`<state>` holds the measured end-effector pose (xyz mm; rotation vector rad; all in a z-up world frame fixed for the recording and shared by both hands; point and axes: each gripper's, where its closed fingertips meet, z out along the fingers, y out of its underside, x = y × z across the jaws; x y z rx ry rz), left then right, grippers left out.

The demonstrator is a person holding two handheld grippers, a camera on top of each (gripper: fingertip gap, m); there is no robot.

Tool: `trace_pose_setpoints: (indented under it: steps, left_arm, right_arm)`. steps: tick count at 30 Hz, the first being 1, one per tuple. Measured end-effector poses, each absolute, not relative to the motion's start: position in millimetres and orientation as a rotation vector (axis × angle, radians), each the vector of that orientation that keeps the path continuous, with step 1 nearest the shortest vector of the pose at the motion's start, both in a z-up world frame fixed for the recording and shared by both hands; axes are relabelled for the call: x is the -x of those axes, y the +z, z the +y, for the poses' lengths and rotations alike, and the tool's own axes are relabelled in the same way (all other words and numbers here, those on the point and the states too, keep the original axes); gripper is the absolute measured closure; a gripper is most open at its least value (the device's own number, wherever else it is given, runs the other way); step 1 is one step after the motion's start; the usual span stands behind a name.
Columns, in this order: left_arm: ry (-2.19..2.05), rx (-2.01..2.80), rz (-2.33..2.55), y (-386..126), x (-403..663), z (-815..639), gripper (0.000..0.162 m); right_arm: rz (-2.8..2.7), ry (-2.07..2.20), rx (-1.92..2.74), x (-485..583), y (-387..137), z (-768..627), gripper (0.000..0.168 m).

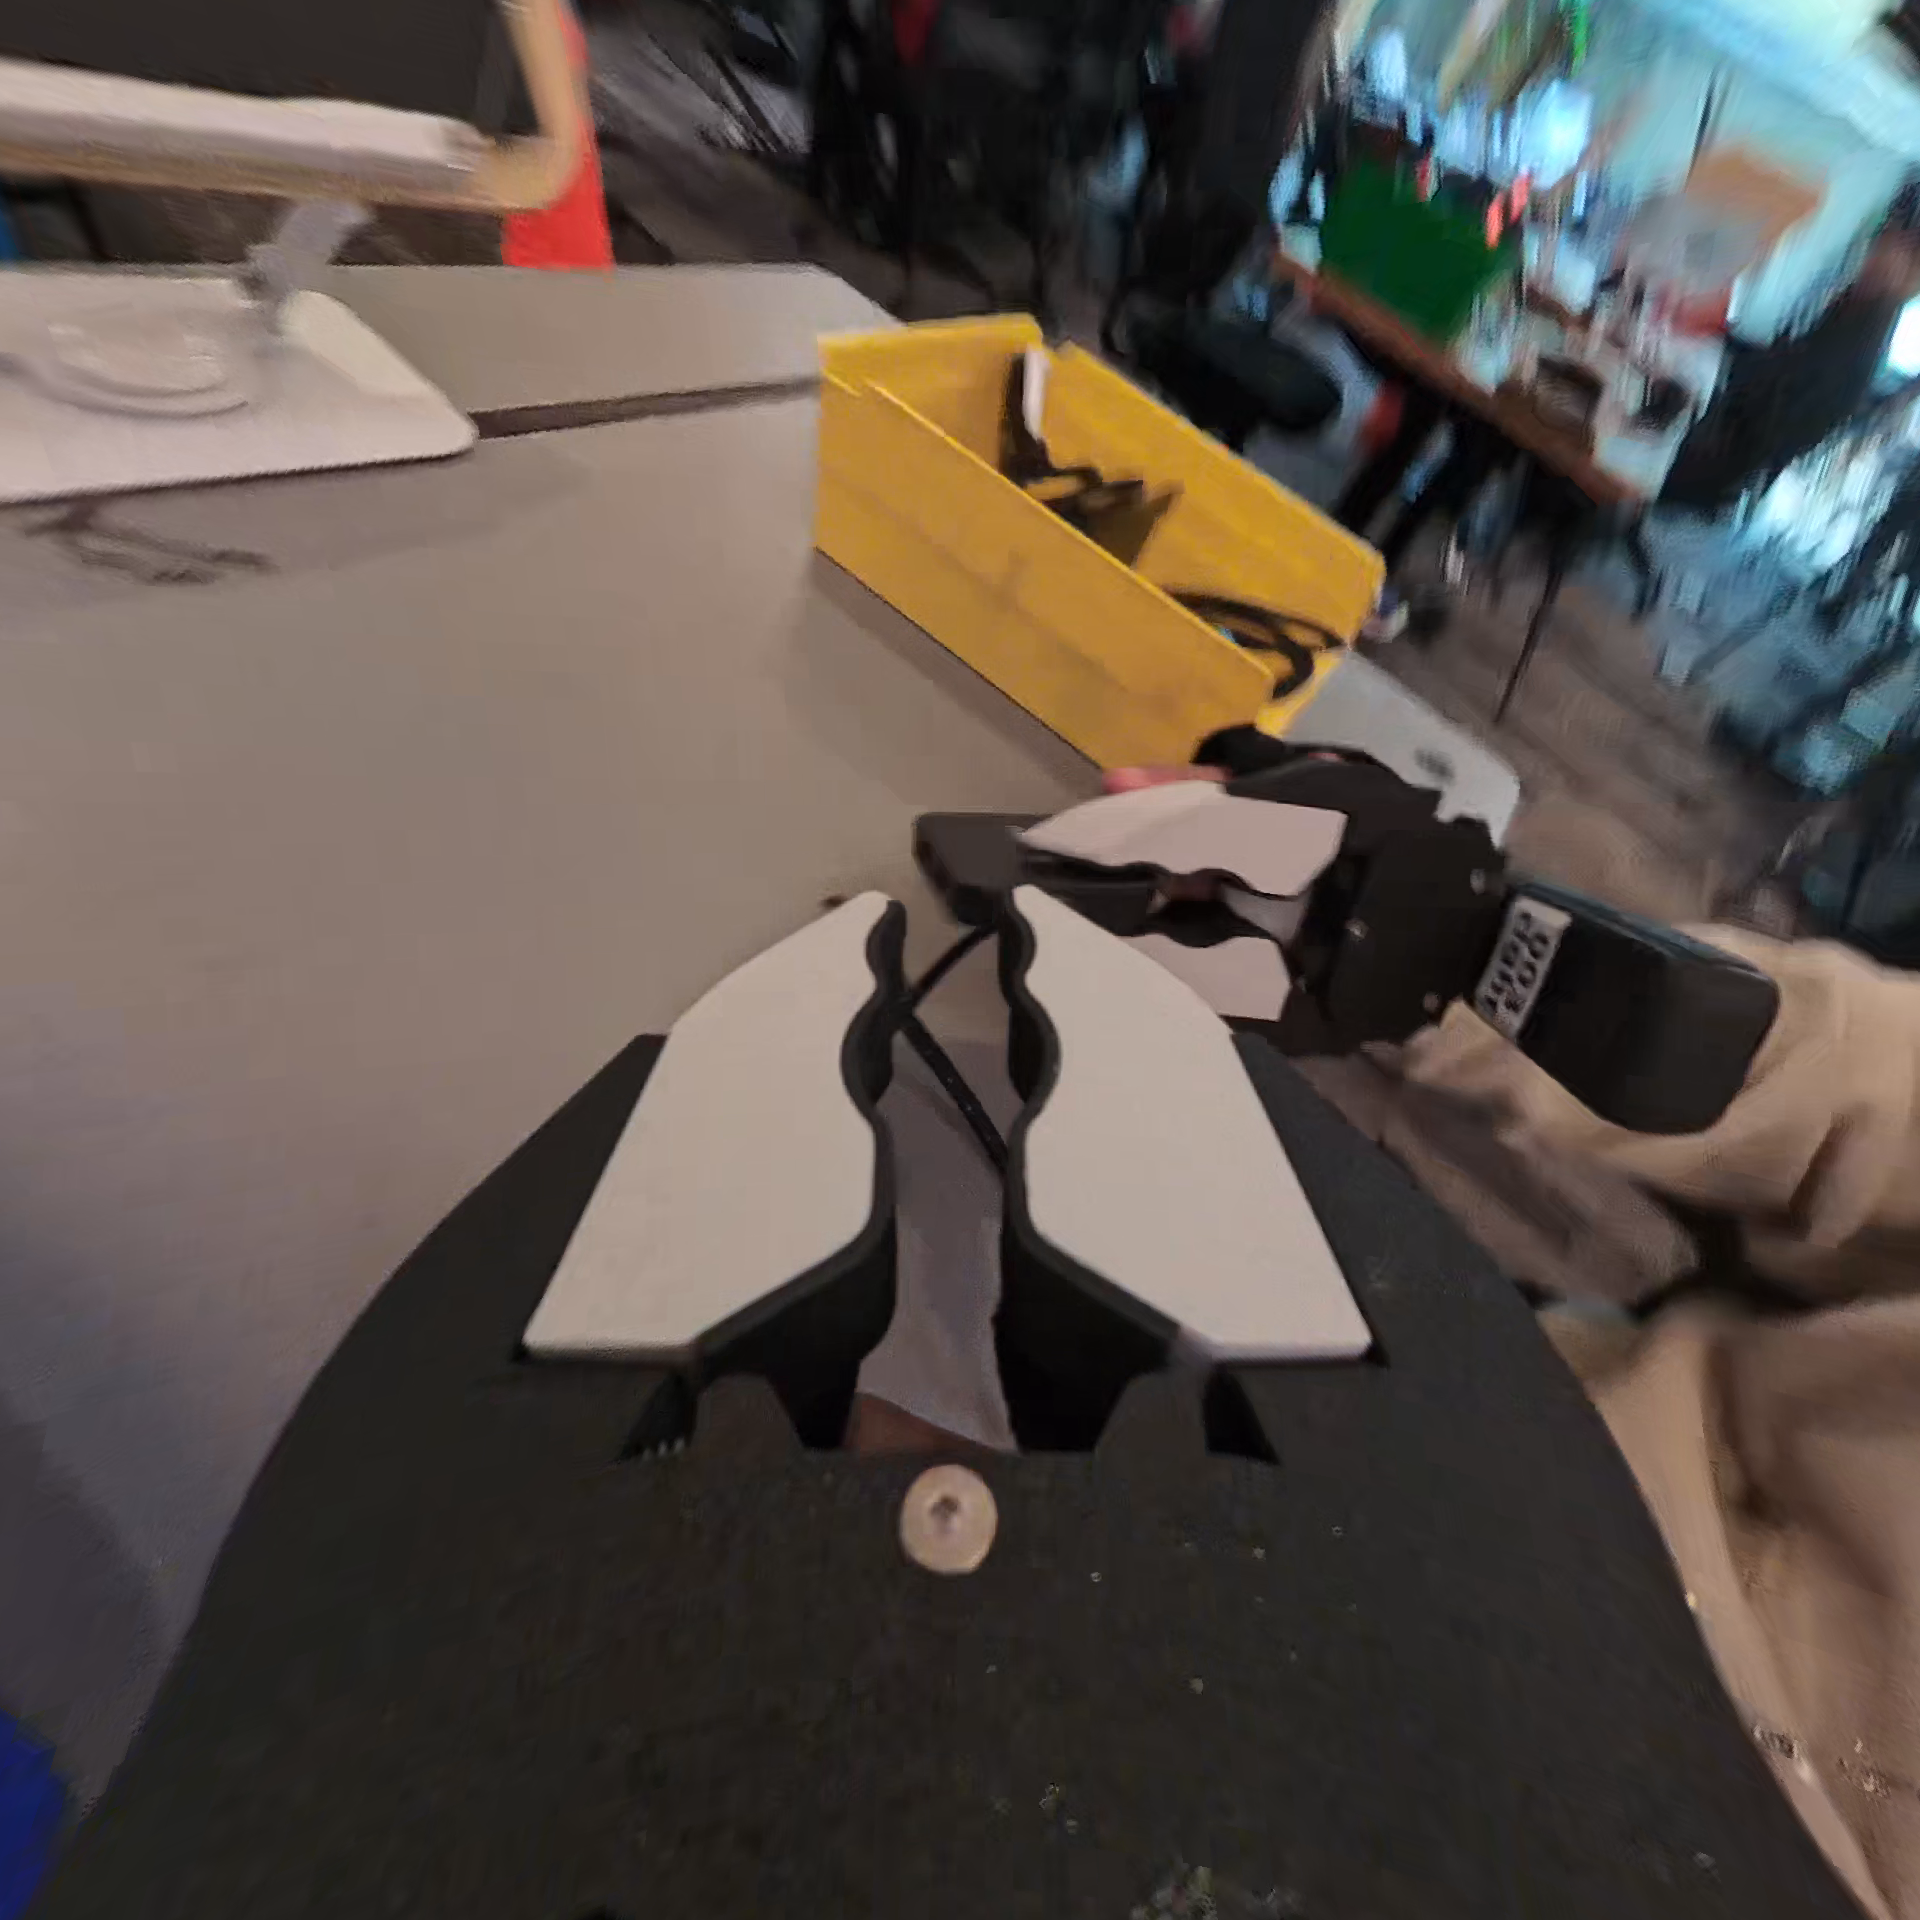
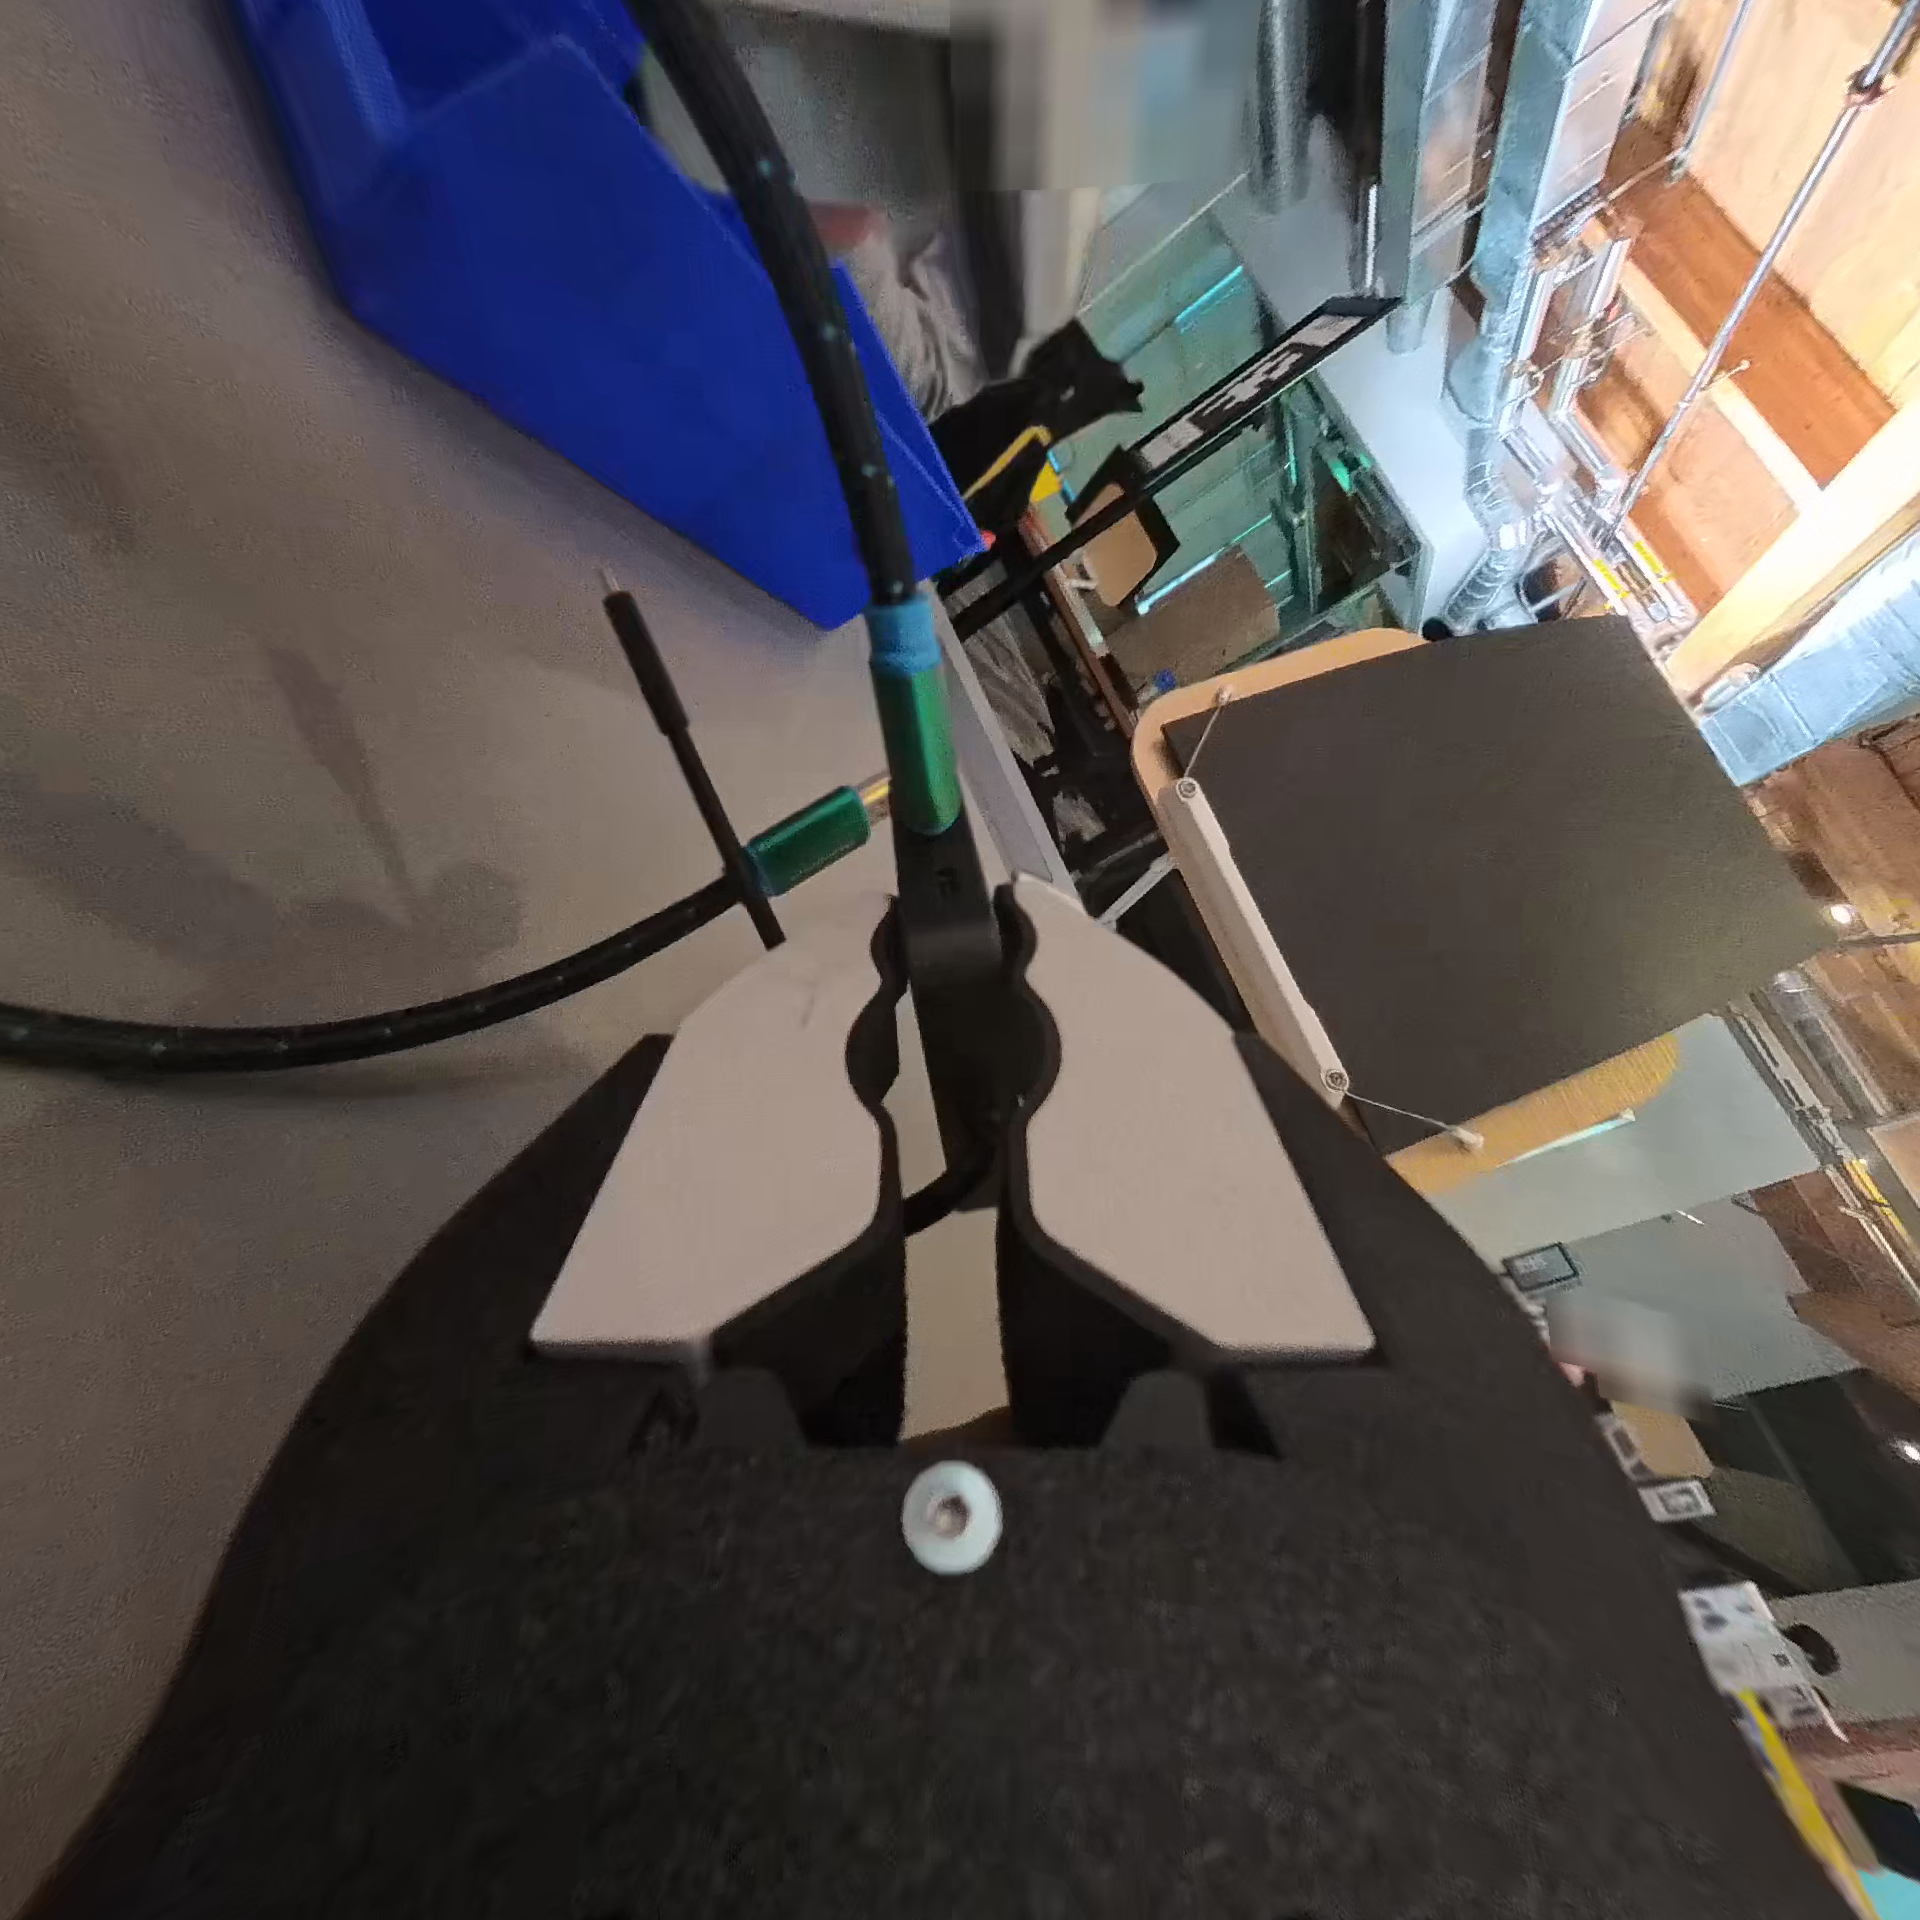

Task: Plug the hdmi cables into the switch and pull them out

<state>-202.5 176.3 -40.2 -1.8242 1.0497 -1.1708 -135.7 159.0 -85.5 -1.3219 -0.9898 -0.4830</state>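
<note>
In the right wrist view my right gripper (image 2: 945, 904) is shut on a thin black switch (image 2: 940, 935), seen edge-on. An HDMI cable with a green collar (image 2: 914, 748) enters the switch's far end. A second green-collared HDMI plug (image 2: 810, 836) lies at its left side; I cannot tell whether it is plugged in. A thin black lead (image 2: 686, 748) sticks up beside it. In the left wrist view my left gripper (image 1: 945, 914) is open just short of the switch (image 1: 961, 847), which the right gripper (image 1: 1039, 873) holds. A thin black cable (image 1: 945, 1060) runs under the left fingers' gap.
A yellow bin (image 1: 1039, 582) with black cables stands on the grey table (image 1: 416, 779) behind the switch. A white monitor base (image 1: 208, 384) is at the far left. A blue bin (image 2: 582, 312) lies beyond the right gripper, near the table edge. Across from one pair of fingers to the other is roughly 9 cm.
</note>
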Motion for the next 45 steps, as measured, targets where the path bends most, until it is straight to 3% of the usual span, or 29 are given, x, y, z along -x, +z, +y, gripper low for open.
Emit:
trace_pose_setpoints:
  steps: [5,14,18,20,32,34,38,45]
  left_arm:
    - [-0.820,1.776,1.258,-111.7,206.7,161.7,0.136]
    - [-0.690,1.513,1.287,-89.7,171.1,134.6,0.125]
    - [-0.682,1.484,1.189,-78.2,166.6,138.7,0.130]
    - [-0.691,1.508,1.173,-79.7,165.5,140.4,0.143]
    - [-0.692,1.534,1.167,-79.6,174.0,144.8,0.141]
    - [-0.830,1.444,1.184,-60.8,176.0,122.9,0.142]
    - [-0.660,1.595,1.145,-87.3,193.2,150.8,0.142]
    - [-0.432,1.688,1.034,-103.8,213.4,200.2,0.141]
  right_arm:
    - [-0.982,-0.404,1.286,148.9,-87.1,155.2,0.153]
    - [-1.025,-0.488,1.258,154.3,-85.9,151.5,0.153]
    - [-1.058,-0.553,1.255,156.0,-89.0,151.9,0.154]
    - [-1.046,-0.585,1.266,154.2,-87.5,153.4,0.154]
    - [-1.042,-0.642,1.346,155.4,-91.8,163.4,0.153]
    - [-0.989,-0.743,1.553,116.5,-112.3,183.3,0.154]
    - [-0.859,-0.664,1.455,88.1,-70.1,178.8,0.154]
    - [-0.785,-0.603,1.481,75.8,-69.2,175.4,0.154]
